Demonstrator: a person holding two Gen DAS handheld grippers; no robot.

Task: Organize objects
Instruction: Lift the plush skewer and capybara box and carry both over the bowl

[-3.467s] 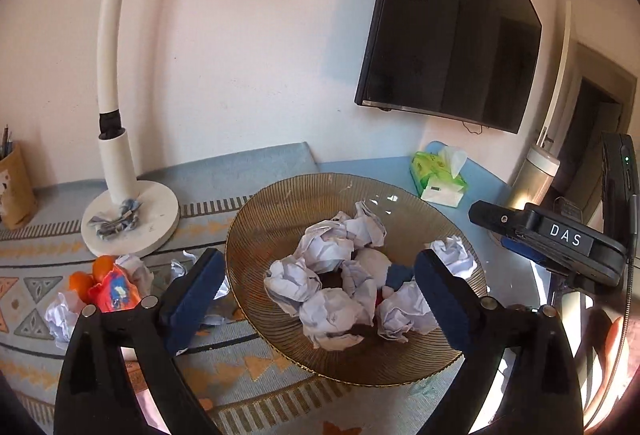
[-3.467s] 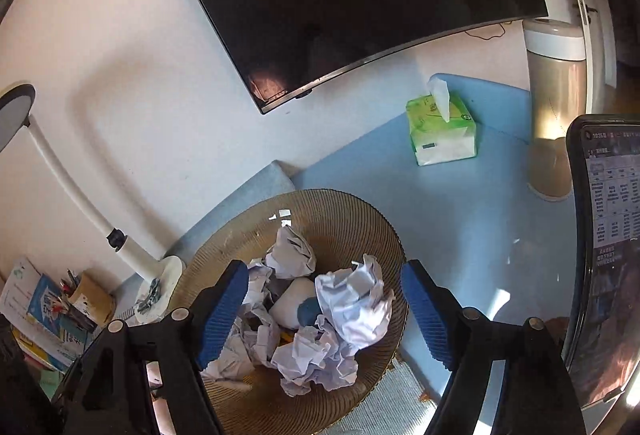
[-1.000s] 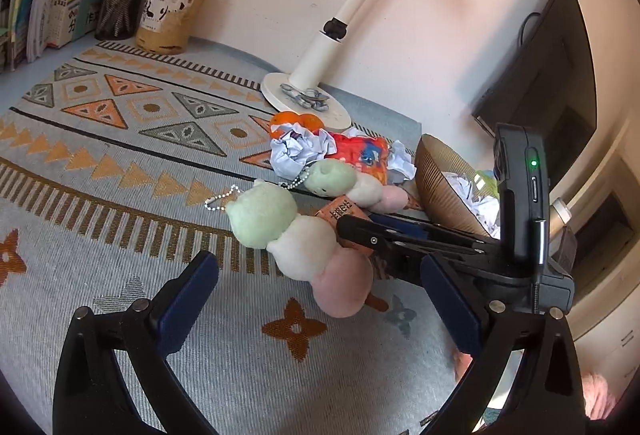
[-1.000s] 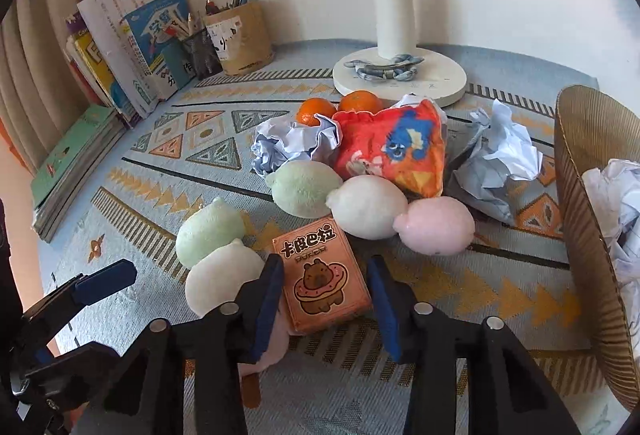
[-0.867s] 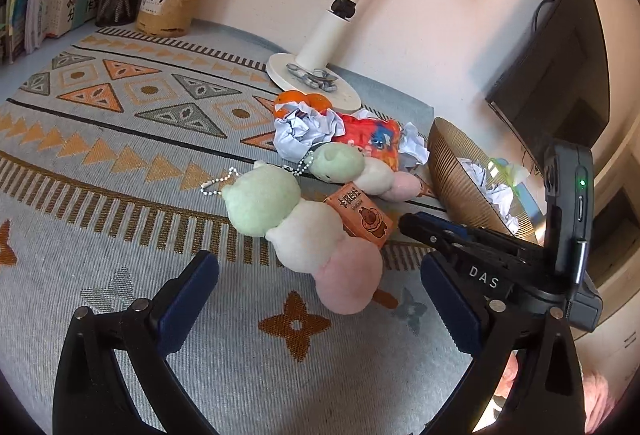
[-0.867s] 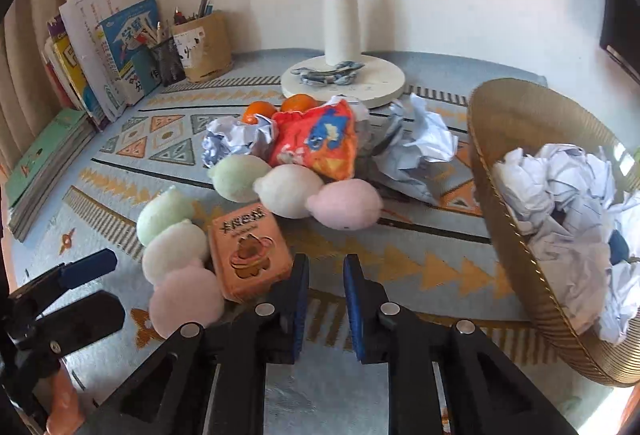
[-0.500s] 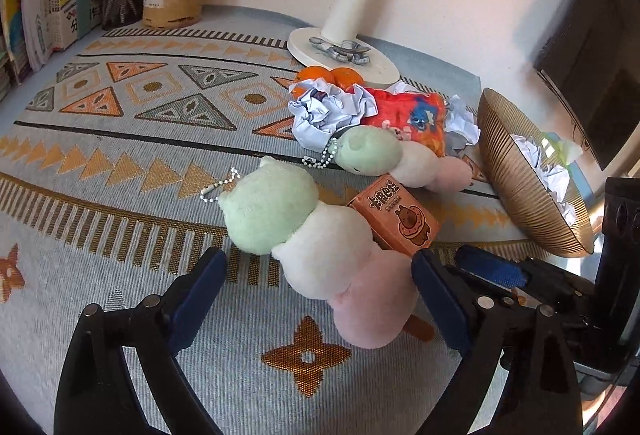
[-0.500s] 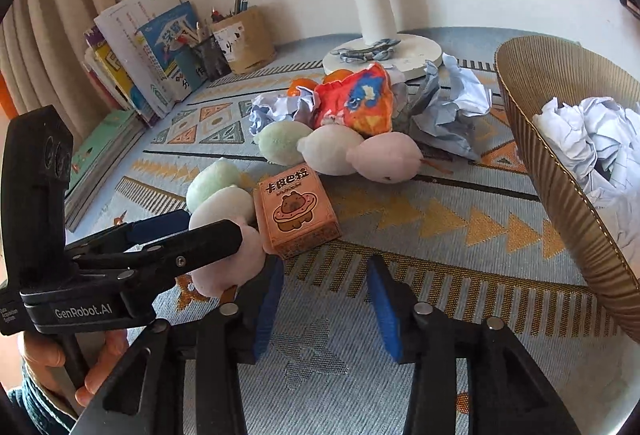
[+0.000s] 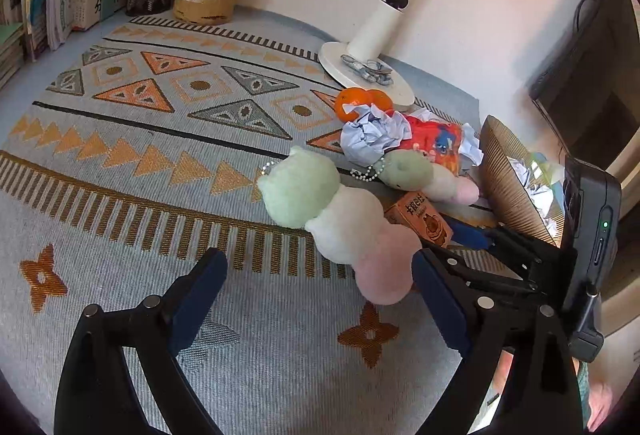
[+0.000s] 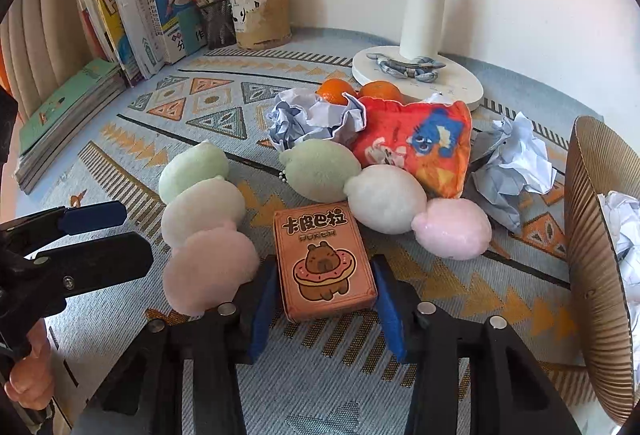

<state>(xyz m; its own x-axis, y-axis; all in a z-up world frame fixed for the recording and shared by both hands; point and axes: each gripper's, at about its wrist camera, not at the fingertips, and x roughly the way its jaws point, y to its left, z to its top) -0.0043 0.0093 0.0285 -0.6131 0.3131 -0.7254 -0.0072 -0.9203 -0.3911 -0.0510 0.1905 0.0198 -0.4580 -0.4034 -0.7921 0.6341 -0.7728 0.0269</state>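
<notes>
An orange card box (image 10: 326,259) with a capybara picture lies on the patterned mat. My right gripper (image 10: 326,299) has a blue pad against each long side of its near end, and the jaws are closing on it. To the left lies a three-ball plush skewer (image 10: 204,219), green, white and pink. My left gripper (image 9: 320,263) stands open low over the mat, the plush's pink end (image 9: 384,267) just inside its right finger. A second plush skewer (image 10: 380,195) lies behind the box.
Crumpled paper balls (image 10: 312,115), two oranges (image 10: 336,91) and an orange pouch (image 10: 420,143) are piled behind. A ribbed brown bowl (image 10: 592,235) of paper balls stands at the right. A lamp base (image 10: 460,83), a pen holder (image 10: 260,15) and books (image 10: 152,15) line the wall.
My right gripper has come forward and down onto the card box and narrowed around it. The left gripper has shifted toward the plush skewer, still wide.
</notes>
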